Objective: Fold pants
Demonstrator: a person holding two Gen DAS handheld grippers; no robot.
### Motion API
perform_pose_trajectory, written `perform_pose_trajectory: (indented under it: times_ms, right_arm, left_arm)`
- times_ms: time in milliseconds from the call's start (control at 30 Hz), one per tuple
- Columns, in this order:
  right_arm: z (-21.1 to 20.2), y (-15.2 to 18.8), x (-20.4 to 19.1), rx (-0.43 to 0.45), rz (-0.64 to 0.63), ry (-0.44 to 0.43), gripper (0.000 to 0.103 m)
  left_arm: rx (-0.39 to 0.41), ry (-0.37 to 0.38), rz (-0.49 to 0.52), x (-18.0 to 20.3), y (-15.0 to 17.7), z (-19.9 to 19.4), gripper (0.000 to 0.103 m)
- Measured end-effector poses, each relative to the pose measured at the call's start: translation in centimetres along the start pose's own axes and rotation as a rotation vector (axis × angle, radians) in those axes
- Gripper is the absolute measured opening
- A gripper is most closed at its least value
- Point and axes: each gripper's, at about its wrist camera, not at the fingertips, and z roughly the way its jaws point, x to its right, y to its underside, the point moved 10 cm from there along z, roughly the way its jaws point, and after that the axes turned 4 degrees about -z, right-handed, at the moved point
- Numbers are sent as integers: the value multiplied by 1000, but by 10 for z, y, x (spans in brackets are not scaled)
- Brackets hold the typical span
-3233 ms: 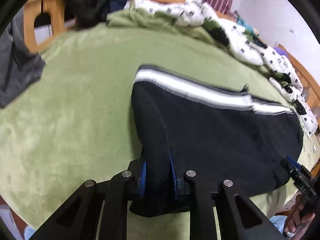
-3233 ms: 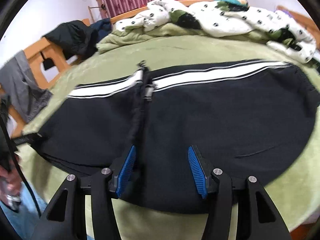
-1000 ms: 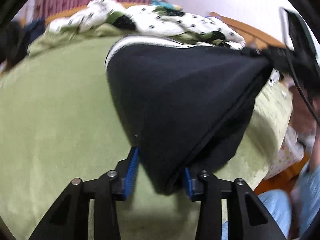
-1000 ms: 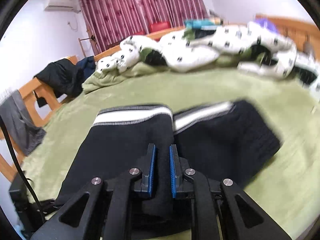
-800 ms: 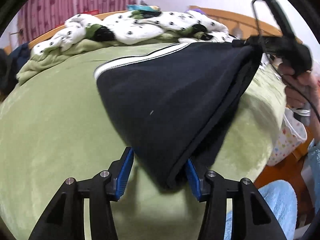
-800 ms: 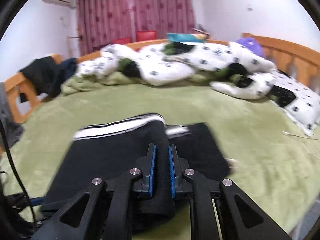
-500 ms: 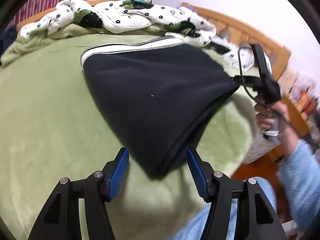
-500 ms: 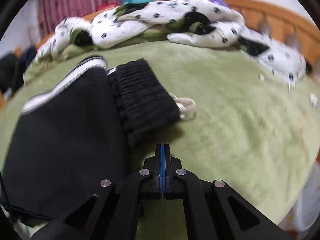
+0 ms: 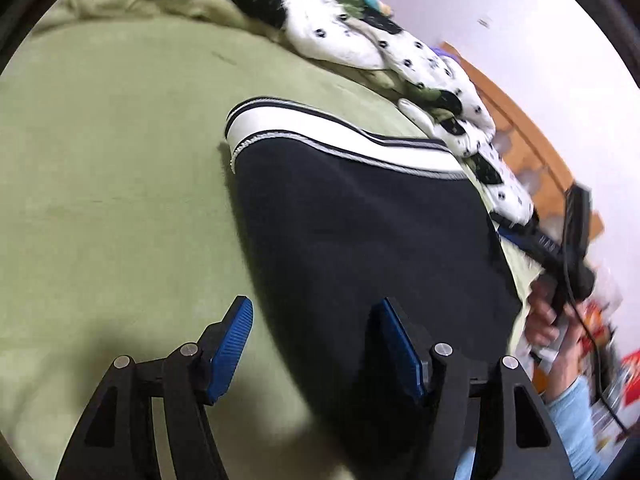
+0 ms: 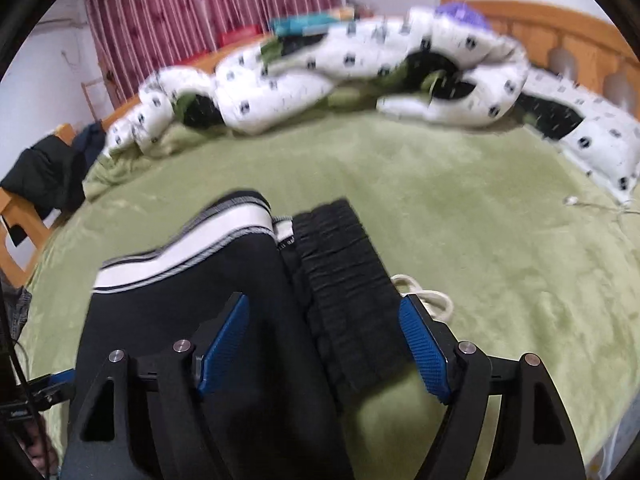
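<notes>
Nearest the left wrist camera, the left gripper [image 9: 316, 340] has its jaws opening over the near corner of the folded pants [image 9: 360, 232]; the blue pads [image 9: 234, 344] press on nothing, so the cloth is released. In the right wrist view the right gripper [image 10: 324, 340] is likewise opening above the ribbed black waistband [image 10: 344, 276], with the fabric lying loose between the jaws and a white drawcord [image 10: 424, 296] poking out beside it. The pants lie doubled on the green blanket [image 9: 100, 160] toward the bed's near edge, white side stripe [image 9: 340, 136] turned to the far side. They look like soft, thick knit: light, limp, not slippery, likely to sag and drag unless both corners are pinched through all layers. The folded near edge or the waistband corners seem the best holds. Beyond, a spotted quilt [image 10: 360, 68] is heaped along the far edge below the wooden headboard [image 10: 568, 28].
</notes>
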Motion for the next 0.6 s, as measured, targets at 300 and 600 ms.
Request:
perform_pose_trajectory:
  times_ms: [300, 600]
  right_arm:
    - [44, 13, -7, -109, -90, 5, 92]
    - [-33, -4, -24, 38, 5, 18, 19]
  left_arm:
    - [-14, -8, -87, 10, -16, 47, 35]
    - [52, 96, -53, 26, -37, -7, 19]
